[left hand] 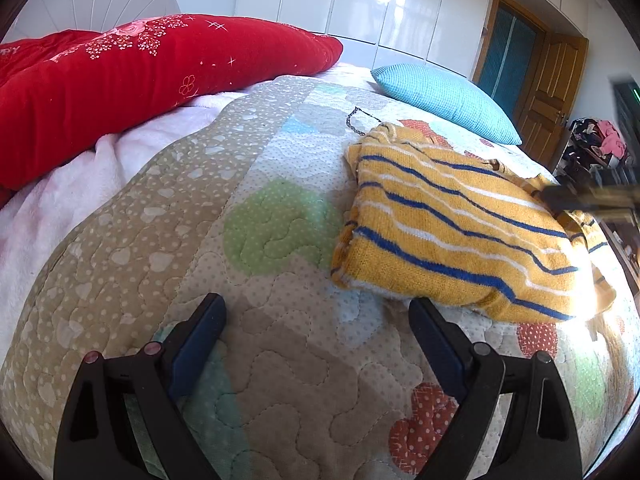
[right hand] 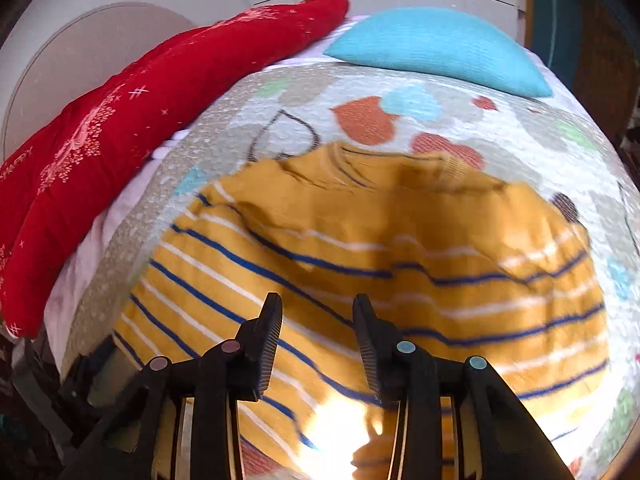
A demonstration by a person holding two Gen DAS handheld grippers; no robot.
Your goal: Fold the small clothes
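A small yellow sweater with blue and white stripes [left hand: 456, 224] lies partly folded on the quilted bed cover [left hand: 248, 264]. My left gripper [left hand: 316, 312] is open and empty over the quilt, just left of the sweater's near edge. My right gripper [right hand: 318, 312] is open with nothing between its fingers, hovering right above the sweater [right hand: 360, 264]. It appears blurred at the right edge of the left wrist view [left hand: 592, 200], over the sweater's far side.
A red quilt [left hand: 132, 80] lies along the left of the bed over a pink blanket [left hand: 68, 196]. A blue pillow [left hand: 444, 100] sits behind the sweater. White wardrobes [left hand: 360, 4], a wooden door [left hand: 552, 96] and clutter [left hand: 596, 148] lie beyond.
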